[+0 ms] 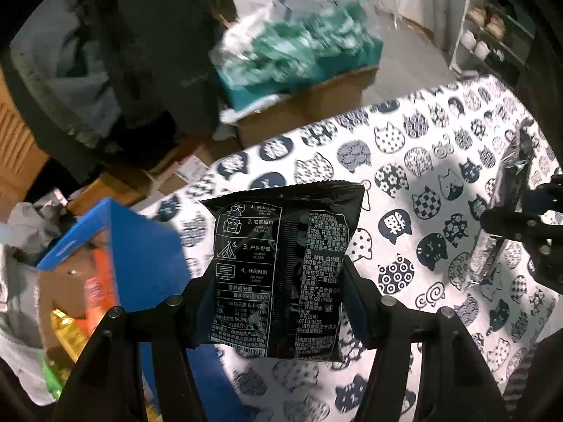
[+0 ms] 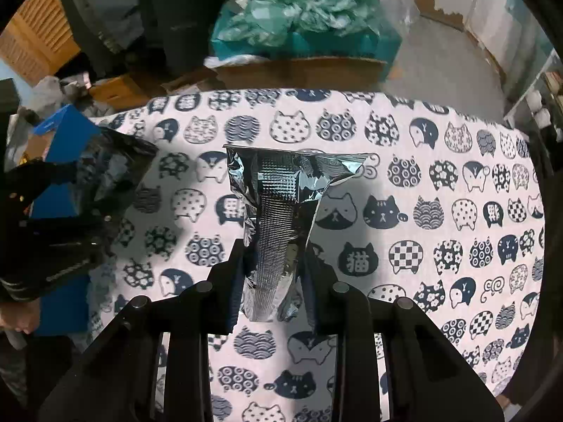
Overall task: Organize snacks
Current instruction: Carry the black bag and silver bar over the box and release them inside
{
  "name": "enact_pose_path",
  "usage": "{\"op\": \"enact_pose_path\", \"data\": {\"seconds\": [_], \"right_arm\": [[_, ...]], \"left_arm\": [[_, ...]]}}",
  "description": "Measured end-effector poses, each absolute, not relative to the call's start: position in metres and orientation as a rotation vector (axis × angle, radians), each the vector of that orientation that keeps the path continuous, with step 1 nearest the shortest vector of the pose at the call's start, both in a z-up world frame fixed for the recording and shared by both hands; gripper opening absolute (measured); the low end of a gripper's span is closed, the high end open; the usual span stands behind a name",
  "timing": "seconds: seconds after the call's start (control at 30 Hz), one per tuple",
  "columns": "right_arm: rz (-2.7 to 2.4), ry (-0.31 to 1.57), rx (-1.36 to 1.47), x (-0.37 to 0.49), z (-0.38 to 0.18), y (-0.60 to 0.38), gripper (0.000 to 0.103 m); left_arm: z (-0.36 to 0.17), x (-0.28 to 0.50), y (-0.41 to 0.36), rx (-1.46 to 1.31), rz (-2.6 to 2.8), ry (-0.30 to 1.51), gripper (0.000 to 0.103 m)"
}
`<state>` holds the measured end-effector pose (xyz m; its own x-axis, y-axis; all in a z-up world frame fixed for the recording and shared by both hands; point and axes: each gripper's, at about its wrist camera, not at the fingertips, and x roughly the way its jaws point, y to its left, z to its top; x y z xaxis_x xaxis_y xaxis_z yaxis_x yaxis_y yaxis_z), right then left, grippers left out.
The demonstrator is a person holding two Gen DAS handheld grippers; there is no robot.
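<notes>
My left gripper [image 1: 278, 302] is shut on a black snack packet [image 1: 285, 263] with white printed text, held upright above the cat-print tablecloth [image 1: 422, 161]. My right gripper [image 2: 272, 281] is shut on a silvery foil snack packet [image 2: 278, 218], held above the same cloth [image 2: 422, 211]. The right gripper with its foil packet [image 1: 499, 218] shows at the right edge of the left wrist view. The left gripper with its black packet [image 2: 105, 172] shows at the left edge of the right wrist view.
A blue box [image 1: 116, 246] holding colourful packets stands at the table's left edge; it also shows in the right wrist view [image 2: 67, 133]. Beyond the table are cardboard boxes [image 2: 302, 70], teal bags [image 2: 302, 21] and a shelf [image 1: 492, 35] at the right.
</notes>
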<state>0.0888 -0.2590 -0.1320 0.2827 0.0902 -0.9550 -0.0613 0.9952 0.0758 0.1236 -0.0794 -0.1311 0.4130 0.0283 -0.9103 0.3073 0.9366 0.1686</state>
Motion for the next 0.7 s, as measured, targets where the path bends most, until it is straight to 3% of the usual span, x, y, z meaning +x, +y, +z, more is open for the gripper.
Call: {"op": "enact_pose_path", "data": {"seconds": [0.7], "right_arm": [[0.26,1.158,-0.07,0.071,-0.052,-0.167,0.028]], "left_arm": [[-0.032,0.055,0.009,0.195,-0.061,0.993,0.064]]}}
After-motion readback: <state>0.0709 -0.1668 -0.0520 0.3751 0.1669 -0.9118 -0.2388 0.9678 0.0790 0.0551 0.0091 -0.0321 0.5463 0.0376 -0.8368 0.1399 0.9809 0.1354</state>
